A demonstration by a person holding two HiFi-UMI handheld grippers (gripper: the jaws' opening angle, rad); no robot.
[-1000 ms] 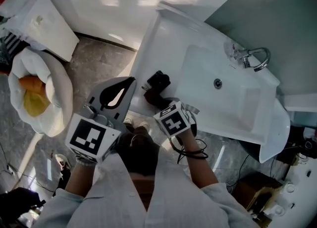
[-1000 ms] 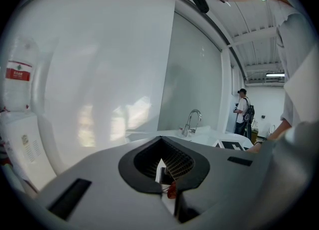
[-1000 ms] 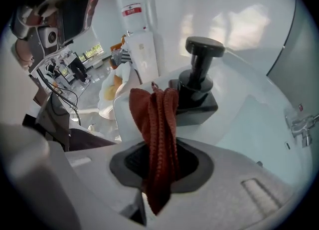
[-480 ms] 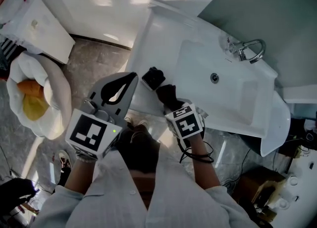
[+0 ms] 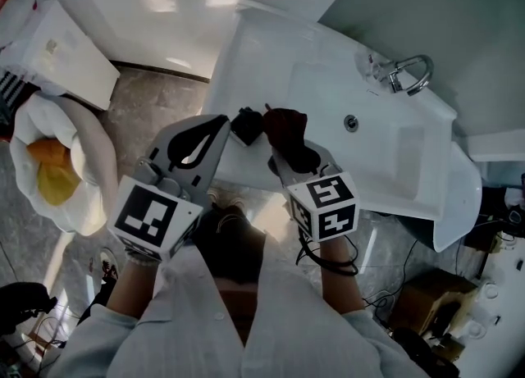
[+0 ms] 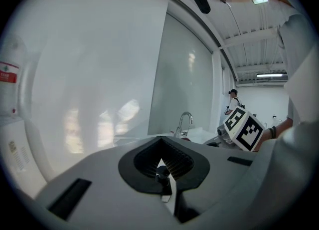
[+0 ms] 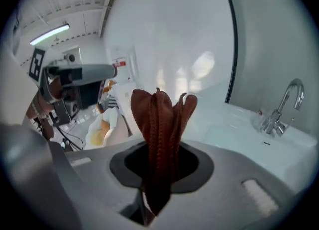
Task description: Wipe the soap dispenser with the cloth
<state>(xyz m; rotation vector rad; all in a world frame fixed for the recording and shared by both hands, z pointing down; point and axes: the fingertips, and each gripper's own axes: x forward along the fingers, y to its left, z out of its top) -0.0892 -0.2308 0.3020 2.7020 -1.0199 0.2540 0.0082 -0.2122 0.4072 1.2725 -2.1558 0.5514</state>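
Soap dispenser (image 5: 246, 125), a small dark shape whose details are hard to make out, stands on the left rim of the white sink (image 5: 394, 163). Just right of it hangs the reddish-brown cloth (image 5: 287, 132), bunched and clamped between the right gripper's (image 5: 285, 148) jaws; whether cloth and dispenser touch I cannot tell. The cloth hides those jaw tips. The left gripper (image 5: 220, 129) is just left of the dispenser, jaws together on nothing. A faucet (image 5: 408, 73) rises at the sink's far side. Below lies grey stone floor (image 5: 156, 102) with a white bag (image 5: 90, 143) holding something yellow.
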